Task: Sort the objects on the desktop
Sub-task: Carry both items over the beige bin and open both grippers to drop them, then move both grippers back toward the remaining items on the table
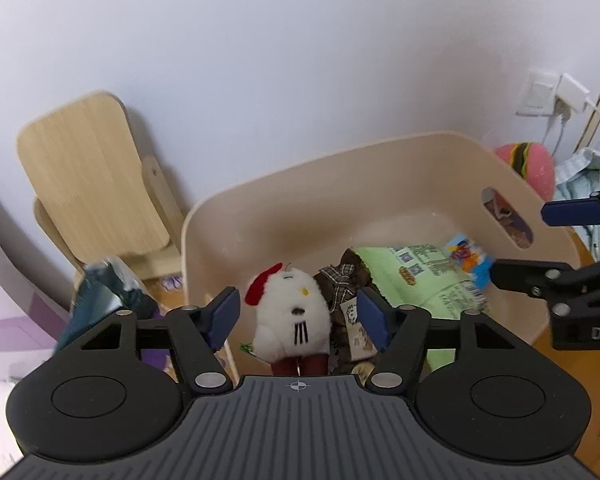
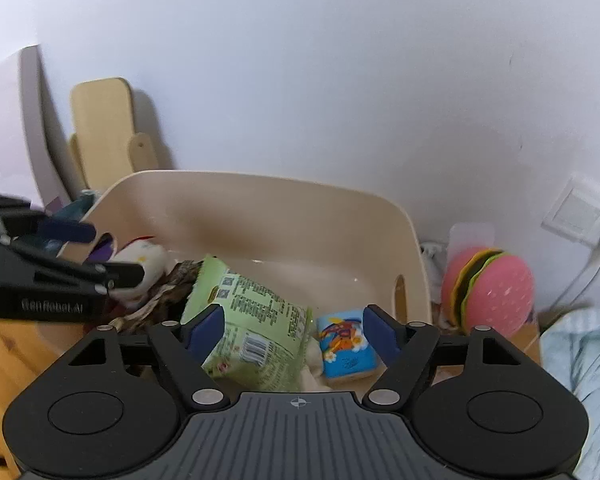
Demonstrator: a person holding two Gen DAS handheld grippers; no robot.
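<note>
A cream storage bin (image 1: 380,168) holds a white plush toy with a red bow (image 1: 290,316), a brown plush with a checked ribbon (image 1: 342,284), a green snack packet (image 1: 416,276) and a small blue box (image 1: 468,260). My left gripper (image 1: 298,320) is open above the bin, its fingers on either side of the white plush without touching it. My right gripper (image 2: 294,334) is open above the green packet (image 2: 252,320) and the blue box (image 2: 346,344). The white plush (image 2: 144,258) and the bin (image 2: 260,200) show in the right wrist view too.
A wooden child chair (image 1: 96,176) stands against the white wall left of the bin. A pink burger-shaped toy (image 2: 488,284) and light blue cloth (image 2: 580,360) lie right of the bin. A wall socket with a charger (image 1: 556,96) is on the right. A teal bag (image 1: 100,304) sits left of the bin.
</note>
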